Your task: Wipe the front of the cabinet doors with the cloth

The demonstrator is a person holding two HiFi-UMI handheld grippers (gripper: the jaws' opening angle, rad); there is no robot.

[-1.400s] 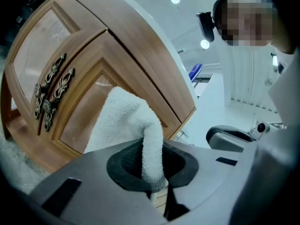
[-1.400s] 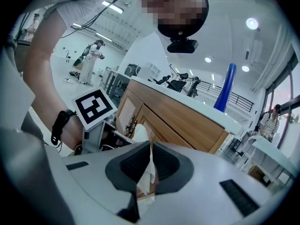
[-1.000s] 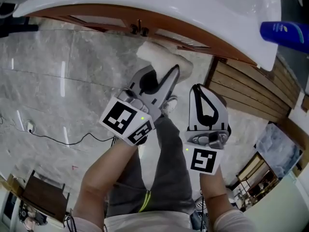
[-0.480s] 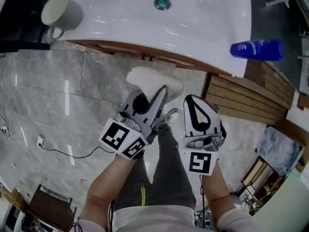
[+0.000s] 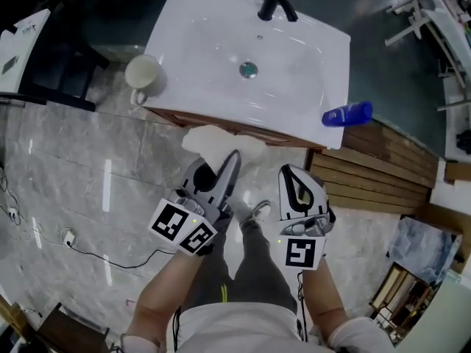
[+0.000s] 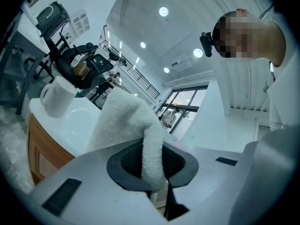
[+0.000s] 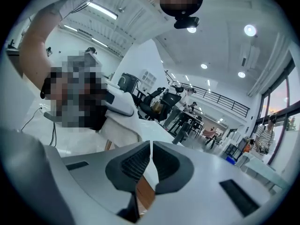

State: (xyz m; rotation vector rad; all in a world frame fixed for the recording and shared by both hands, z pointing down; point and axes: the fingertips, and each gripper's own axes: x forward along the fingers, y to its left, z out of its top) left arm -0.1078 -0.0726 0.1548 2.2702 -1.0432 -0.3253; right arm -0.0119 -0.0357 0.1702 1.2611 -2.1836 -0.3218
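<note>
Left gripper (image 5: 232, 160) is clamped shut on one edge of the cloth (image 5: 221, 140). We see the strip of fabric pinched between the pads in the left gripper view, with the rest bunched up past the tips. Gripping by the edge leaves a loose wad out front, which we judge is the part meant to rub the wood.

The cloth sits just under the front rim of the sink (image 5: 221, 57), right beside the cabinet doors (image 6: 42, 149). We cannot tell whether it is touching the wood or just short of it. From the head view the doors are nearly edge-on, only a thin brown band below the rim, so we can't judge how much has been wiped.

The cloth is white terry, thick, with a nubby pile. It looks dry and fluffy, with no visible dirt, and is folded over on itself into a soft hump.

Right gripper (image 5: 293, 176) is pulled in beside the left one, over the floor (image 5: 73, 168). Its jaws are closed to a hairline slit with nothing between them. It seems parked out of the way, since the wipe needs one gripper only.

A mug (image 5: 142, 72) stands on the sink's left corner and a blue bottle (image 5: 347, 114) lies on the right one, both well above the doors and clear of the wiping path.
</note>
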